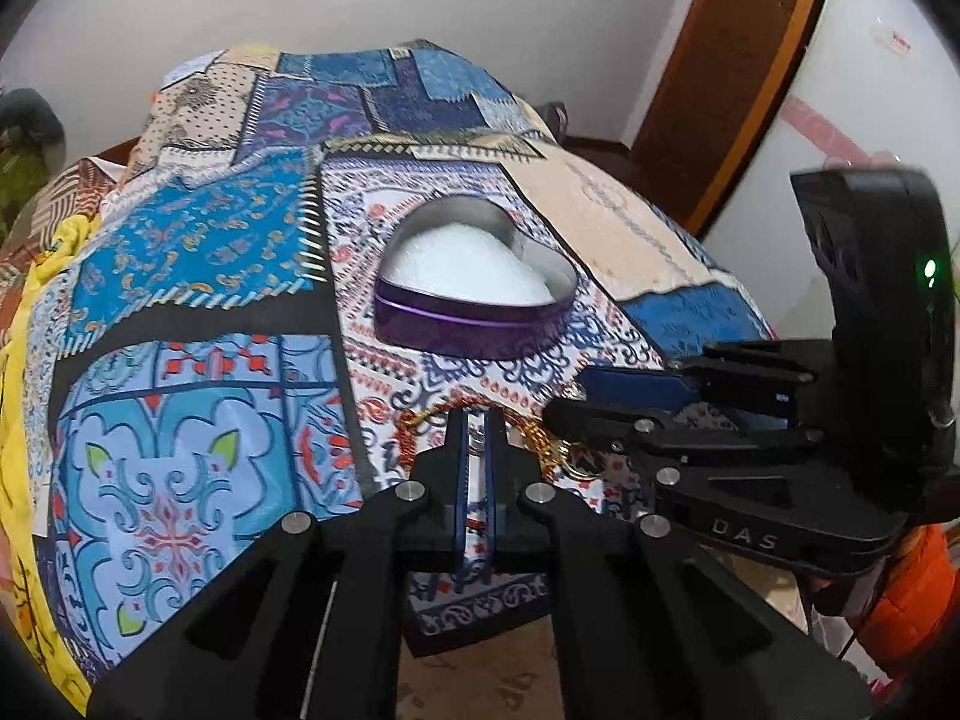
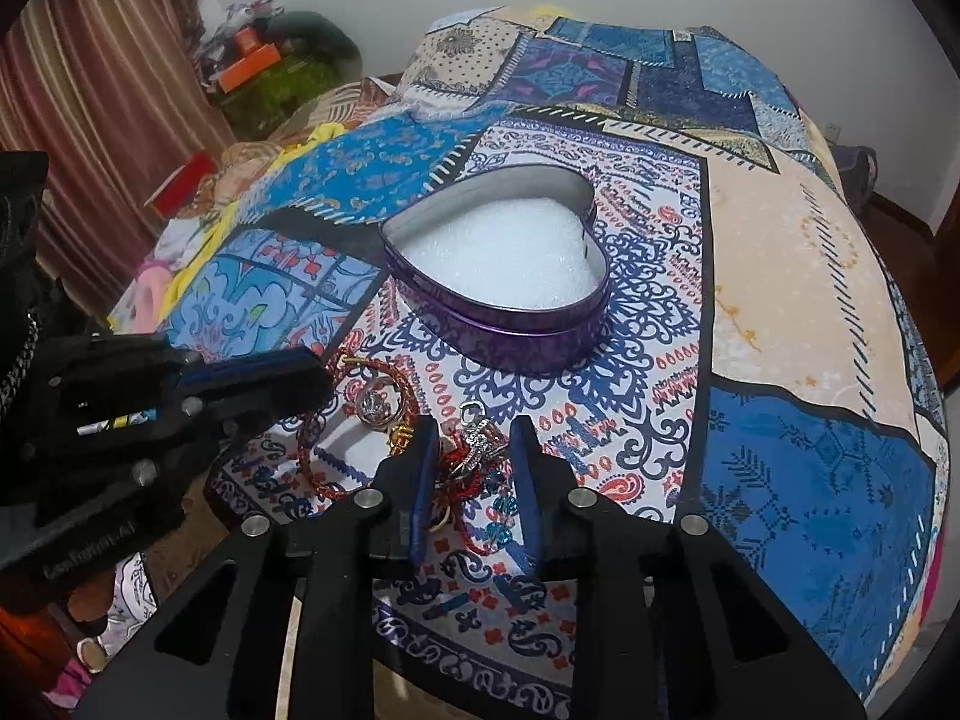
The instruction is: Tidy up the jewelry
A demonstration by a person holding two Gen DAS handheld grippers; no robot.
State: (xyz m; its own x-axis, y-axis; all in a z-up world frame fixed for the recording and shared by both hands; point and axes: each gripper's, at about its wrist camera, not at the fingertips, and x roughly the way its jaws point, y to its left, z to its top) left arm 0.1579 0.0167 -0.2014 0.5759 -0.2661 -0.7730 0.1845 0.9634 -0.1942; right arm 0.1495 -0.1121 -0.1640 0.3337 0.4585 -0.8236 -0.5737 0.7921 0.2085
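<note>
A purple heart-shaped tin (image 1: 474, 324) lined with white foam stands open on the patterned cloth; it also shows in the right wrist view (image 2: 528, 330). A pile of jewelry lies near the table's front edge: a red braided cord (image 2: 312, 450), a silver ring (image 2: 375, 405) and a silver sparkly piece (image 2: 477, 438). My left gripper (image 1: 477, 420) is nearly shut on a small silver piece (image 1: 477, 441) among the red and gold chains (image 1: 540, 438). My right gripper (image 2: 474, 438) is open, with its fingers on either side of the sparkly piece.
The patchwork tablecloth (image 2: 780, 276) covers a round table that drops off at the front edge. A wooden door (image 1: 738, 60) stands behind on the right. Striped curtains (image 2: 90, 60) and clutter (image 2: 258, 66) lie beyond the table's left side.
</note>
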